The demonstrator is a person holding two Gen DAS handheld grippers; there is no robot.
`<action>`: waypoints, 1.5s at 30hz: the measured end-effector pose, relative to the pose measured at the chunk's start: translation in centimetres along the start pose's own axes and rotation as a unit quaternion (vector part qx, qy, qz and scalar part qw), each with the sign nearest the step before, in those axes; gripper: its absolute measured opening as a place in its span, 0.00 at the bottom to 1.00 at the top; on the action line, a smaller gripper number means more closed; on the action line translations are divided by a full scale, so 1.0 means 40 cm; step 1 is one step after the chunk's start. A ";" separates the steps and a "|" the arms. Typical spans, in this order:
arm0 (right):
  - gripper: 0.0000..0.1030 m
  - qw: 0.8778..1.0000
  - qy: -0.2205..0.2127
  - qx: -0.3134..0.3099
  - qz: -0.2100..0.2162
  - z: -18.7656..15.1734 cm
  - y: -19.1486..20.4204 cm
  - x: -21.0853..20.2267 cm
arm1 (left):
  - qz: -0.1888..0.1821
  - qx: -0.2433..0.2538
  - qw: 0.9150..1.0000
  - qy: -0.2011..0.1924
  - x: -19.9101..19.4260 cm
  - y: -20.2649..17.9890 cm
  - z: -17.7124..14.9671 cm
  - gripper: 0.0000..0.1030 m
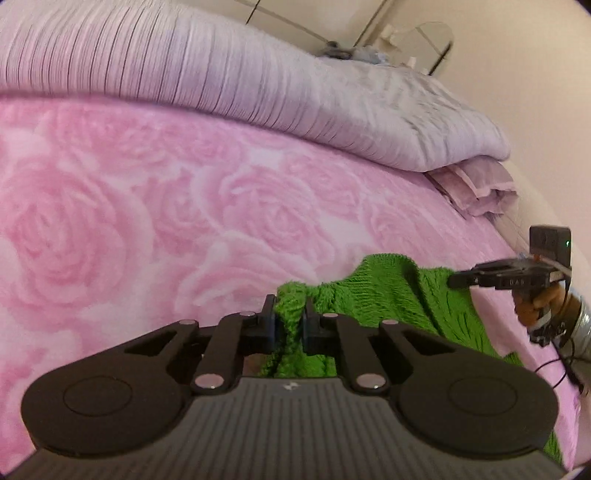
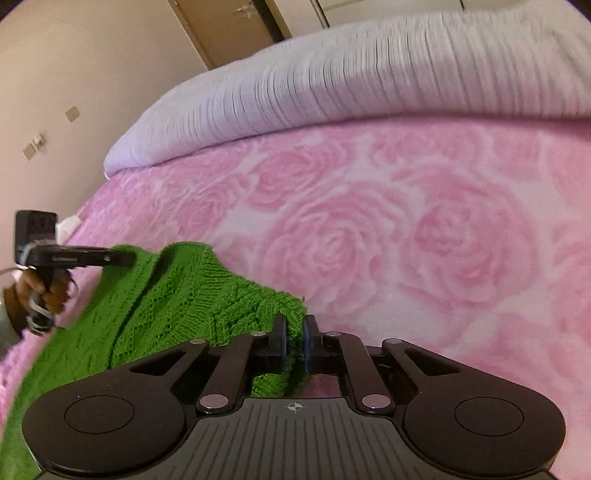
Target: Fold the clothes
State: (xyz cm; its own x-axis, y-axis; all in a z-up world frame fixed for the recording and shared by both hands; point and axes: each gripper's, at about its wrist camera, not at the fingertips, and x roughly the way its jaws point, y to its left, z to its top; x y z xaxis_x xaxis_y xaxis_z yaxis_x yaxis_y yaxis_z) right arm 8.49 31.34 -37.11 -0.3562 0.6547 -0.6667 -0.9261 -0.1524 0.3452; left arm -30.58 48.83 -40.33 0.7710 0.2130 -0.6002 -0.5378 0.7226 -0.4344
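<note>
A bright green knitted garment (image 1: 388, 291) hangs stretched between my two grippers above a pink rose-patterned bed cover (image 1: 147, 221). My left gripper (image 1: 290, 317) is shut on one edge of the garment. My right gripper (image 2: 294, 332) is shut on the other edge of the green garment (image 2: 177, 299). The right gripper (image 1: 456, 281) shows at the right of the left wrist view, pinching the knit. The left gripper (image 2: 127, 259) shows at the left of the right wrist view, held by a hand.
A lilac ribbed duvet (image 1: 258, 81) lies folded along the far side of the bed, with a pink pillow (image 1: 480, 192) under its end. Beige walls and a door (image 2: 229, 26) stand behind. The rose cover (image 2: 406, 229) spreads ahead of both grippers.
</note>
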 end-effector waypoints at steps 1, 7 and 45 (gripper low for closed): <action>0.06 1.000 -0.008 -0.014 -0.009 -0.001 0.019 -0.023 | 0.001 0.003 1.000 -0.004 -0.021 -0.009 0.000 0.08; 0.06 0.996 -0.059 -0.061 -0.019 -0.044 0.151 -0.203 | 0.026 0.048 0.997 -0.046 -0.195 -0.126 -0.021 0.07; 0.49 0.890 -0.099 0.444 -0.012 -0.616 0.397 -0.366 | 0.011 -0.381 0.921 -0.079 -0.524 -0.317 -0.647 0.36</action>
State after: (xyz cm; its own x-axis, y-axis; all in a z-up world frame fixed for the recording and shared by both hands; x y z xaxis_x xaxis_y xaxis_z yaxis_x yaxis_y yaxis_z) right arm -4.04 1.09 -38.13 -0.2269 0.7810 -0.5819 -0.4378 0.4519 0.7773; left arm -48.76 18.18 -39.64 0.7647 0.3588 -0.5352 -0.5905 0.0577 -0.8050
